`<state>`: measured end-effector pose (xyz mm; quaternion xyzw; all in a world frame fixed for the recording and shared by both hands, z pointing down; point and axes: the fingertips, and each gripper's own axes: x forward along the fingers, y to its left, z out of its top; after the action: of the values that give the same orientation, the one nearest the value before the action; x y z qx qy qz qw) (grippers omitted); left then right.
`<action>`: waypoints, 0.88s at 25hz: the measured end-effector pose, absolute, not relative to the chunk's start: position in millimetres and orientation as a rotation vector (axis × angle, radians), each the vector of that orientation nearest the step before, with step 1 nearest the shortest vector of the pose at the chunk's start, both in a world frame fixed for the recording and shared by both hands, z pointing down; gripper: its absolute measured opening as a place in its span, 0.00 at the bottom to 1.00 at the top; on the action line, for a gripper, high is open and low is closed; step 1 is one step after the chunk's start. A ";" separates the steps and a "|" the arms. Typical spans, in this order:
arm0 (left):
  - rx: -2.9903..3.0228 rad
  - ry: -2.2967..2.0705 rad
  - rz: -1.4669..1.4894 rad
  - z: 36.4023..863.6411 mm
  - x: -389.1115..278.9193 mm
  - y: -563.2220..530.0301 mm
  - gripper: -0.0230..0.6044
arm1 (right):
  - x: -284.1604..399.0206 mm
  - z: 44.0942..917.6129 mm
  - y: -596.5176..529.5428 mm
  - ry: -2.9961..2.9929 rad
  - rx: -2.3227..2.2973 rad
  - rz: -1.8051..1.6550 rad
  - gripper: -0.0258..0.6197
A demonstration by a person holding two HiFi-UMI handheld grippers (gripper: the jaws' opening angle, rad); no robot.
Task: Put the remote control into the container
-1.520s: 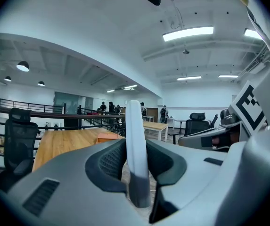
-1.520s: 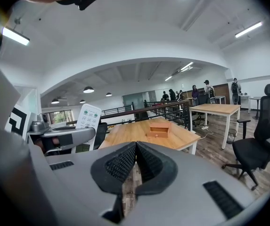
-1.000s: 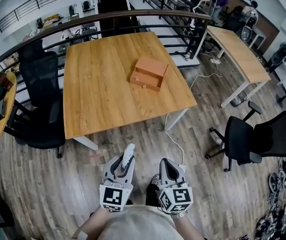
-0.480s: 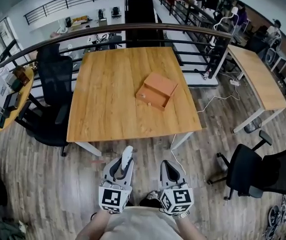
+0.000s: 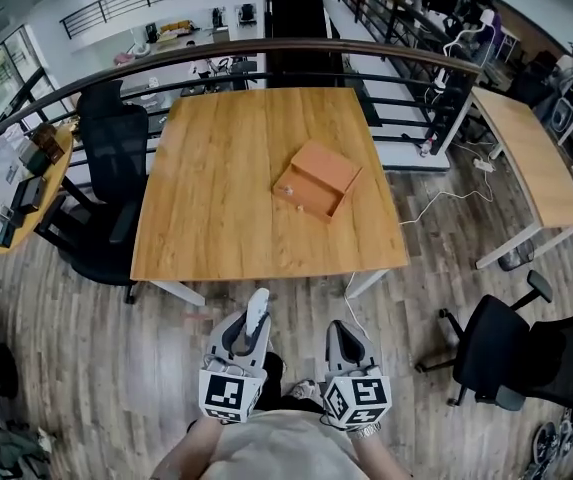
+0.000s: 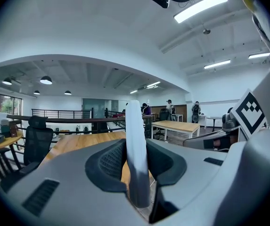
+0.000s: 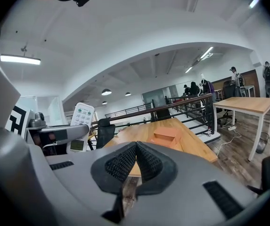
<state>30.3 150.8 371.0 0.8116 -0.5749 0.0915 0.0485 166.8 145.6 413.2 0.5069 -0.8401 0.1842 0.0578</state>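
Note:
A white remote control (image 5: pixel 255 314) stands upright between the jaws of my left gripper (image 5: pixel 249 330), which is shut on it. The remote's narrow edge (image 6: pixel 135 154) fills the middle of the left gripper view. From the right gripper view I see the remote's button face (image 7: pixel 80 122) at the left. My right gripper (image 5: pixel 341 339) is shut with nothing in it, jaws pressed together. Both grippers are held close to the body, over the floor, short of the table. The container is an open orange box (image 5: pixel 318 179) lying on the wooden table (image 5: pixel 216 208), also seen as the orange box (image 7: pixel 167 136).
A black office chair (image 5: pixel 106 183) stands at the table's left side. A railing (image 5: pixel 266 53) curves behind the table. A second wooden table (image 5: pixel 526 163) and another black chair (image 5: pixel 521 353) are to the right. A white cable (image 5: pixel 436 203) trails across the floor.
The view has shifted so the table and orange box sit a little closer and more centred. Both grippers keep the same pose, the left still holding the remote.

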 end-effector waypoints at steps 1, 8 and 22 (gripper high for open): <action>2.470 -1.745 0.274 375.1 29.3 143.5 0.22 | 167.2 416.7 140.0 -2.536 1.540 0.562 0.06; 2.487 -1.661 0.220 389.1 35.6 60.2 0.22 | 179.8 429.1 80.5 -2.448 1.621 0.594 0.06; 2.537 -1.527 0.167 394.9 15.9 -113.0 0.22 | 152.7 409.9 -87.4 -2.368 1.701 0.492 0.06</action>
<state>15.9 -113.0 394.9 0.8521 -0.5130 0.0560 0.0877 152.7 -87.4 409.9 0.5727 -0.7975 0.1657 0.0922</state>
